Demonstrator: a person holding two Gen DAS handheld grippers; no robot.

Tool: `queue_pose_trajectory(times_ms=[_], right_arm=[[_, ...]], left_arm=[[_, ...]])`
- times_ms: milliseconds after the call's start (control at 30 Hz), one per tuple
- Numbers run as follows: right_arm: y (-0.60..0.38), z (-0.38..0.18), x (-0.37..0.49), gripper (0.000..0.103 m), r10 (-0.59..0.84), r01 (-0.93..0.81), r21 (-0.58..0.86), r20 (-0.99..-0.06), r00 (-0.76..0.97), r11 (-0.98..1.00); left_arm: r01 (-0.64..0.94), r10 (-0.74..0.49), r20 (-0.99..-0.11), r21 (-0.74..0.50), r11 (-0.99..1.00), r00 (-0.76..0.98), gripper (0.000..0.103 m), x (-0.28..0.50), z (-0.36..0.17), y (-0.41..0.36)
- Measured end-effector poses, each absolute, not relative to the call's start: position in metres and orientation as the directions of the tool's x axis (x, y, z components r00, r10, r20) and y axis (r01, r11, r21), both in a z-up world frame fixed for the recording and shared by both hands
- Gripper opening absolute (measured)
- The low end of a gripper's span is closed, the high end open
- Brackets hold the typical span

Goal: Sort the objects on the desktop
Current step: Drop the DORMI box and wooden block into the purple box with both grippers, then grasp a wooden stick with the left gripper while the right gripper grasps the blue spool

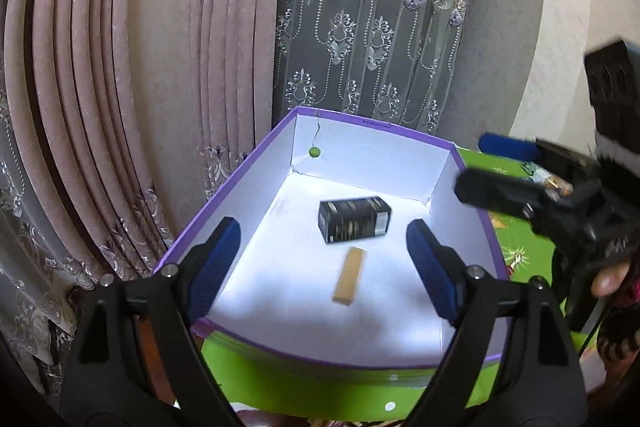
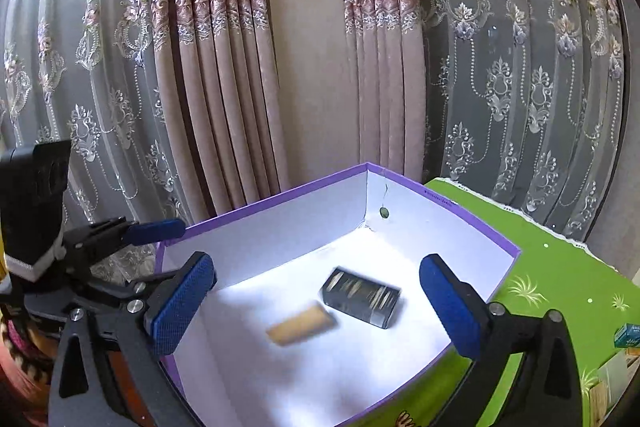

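Curtains [image 2: 312, 75] fill the background of both views: pink pleated drapes in the middle and sheer embroidered panels to either side. Below them lies a table [image 2: 560, 267] under a green cloth printed with pale grass tufts and white dots. On the cloth stands a large open box [image 1: 224, 195], purple outside and white inside, with a small green dot on a thread hanging on its far wall near a corner. The left gripper [image 1: 324, 259] hangs above the near edge of the box, its blue-padded jaws spread wide with nothing between the pads; in the right wrist view it shows at the left edge, over the box's left wall. The right gripper [image 2: 318, 301] is also over the box, its jaws spread wide and empty; in the left wrist view it appears blurred at the right, with part of a hand [image 1: 610, 277] behind it. Inside the box, on the white floor, lies a black carton [image 1: 354, 219] with gold print, on its side, toward the far half. Just nearer than it, apart from it, lies a small tan block [image 1: 349, 281], long and narrow; it is blurred in the right wrist view. Both lie clear of the box walls. At the far right edge of the right wrist view a small teal packet [image 2: 627, 335] sits on the table, well apart from the box.
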State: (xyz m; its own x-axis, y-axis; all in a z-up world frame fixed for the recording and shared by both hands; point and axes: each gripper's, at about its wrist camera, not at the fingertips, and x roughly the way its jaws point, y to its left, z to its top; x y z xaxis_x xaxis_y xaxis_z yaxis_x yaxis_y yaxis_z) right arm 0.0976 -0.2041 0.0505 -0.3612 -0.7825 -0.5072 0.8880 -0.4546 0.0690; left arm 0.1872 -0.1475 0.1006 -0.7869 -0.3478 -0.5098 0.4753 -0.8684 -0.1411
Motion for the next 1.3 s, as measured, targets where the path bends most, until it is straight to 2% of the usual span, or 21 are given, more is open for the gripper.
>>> queue_pose_trajectory(times_ms=[267, 400, 567, 733, 867, 1100, 1200, 1300], right_arm=[[-0.226, 0.068, 0.109, 0.103, -0.754, 0.900, -0.050, -0.527, -0.392, -0.433], [-0.219, 0.070, 0.106, 0.103, -0.763, 0.907, -0.047, -0.524, -0.379, -0.418], [-0.197, 0.065, 0.101, 0.103, -0.756, 0.895, -0.056, -0.513, -0.406, -0.443], [-0.133, 0.051, 0.089, 0.103, -0.690, 0.838, -0.107, -0.517, -0.506, -0.535], [-0.054, 0.030, 0.069, 0.103, -0.571, 0.736, -0.166, -0.528, -0.628, -0.656], [0.119, -0.034, 0.021, 0.103, -0.340, 0.455, -0.029, -0.623, -0.704, -0.890], [0.168, -0.056, 0.021, 0.103, -0.284, 0.365, 0.009, -0.647, -0.708, -0.931], [0.201, -0.079, 0.017, 0.103, -0.203, 0.263, 0.020, -0.694, -0.691, -0.965]], left_arm=[[0.476, -0.364, -0.514, -0.101, -0.873, -0.776, 0.099, 0.186, 0.108, -0.135], [0.491, -0.387, -0.527, -0.066, -0.869, -0.756, 0.101, 0.180, 0.109, -0.127], [0.482, -0.369, -0.539, -0.078, -0.873, -0.757, 0.101, 0.166, 0.114, -0.109], [0.359, -0.263, -0.540, -0.078, -0.930, -0.799, 0.101, 0.138, 0.123, -0.064], [0.200, -0.114, -0.568, -0.091, -0.976, -0.815, 0.101, 0.094, 0.124, -0.013], [0.048, 0.084, -0.695, -0.168, -0.985, -0.714, 0.101, -0.010, 0.076, 0.063], [0.028, 0.135, -0.740, -0.204, -0.979, -0.659, 0.101, -0.046, 0.048, 0.082], [-0.005, 0.143, -0.747, -0.185, -0.983, -0.649, 0.101, -0.072, 0.029, 0.109]])
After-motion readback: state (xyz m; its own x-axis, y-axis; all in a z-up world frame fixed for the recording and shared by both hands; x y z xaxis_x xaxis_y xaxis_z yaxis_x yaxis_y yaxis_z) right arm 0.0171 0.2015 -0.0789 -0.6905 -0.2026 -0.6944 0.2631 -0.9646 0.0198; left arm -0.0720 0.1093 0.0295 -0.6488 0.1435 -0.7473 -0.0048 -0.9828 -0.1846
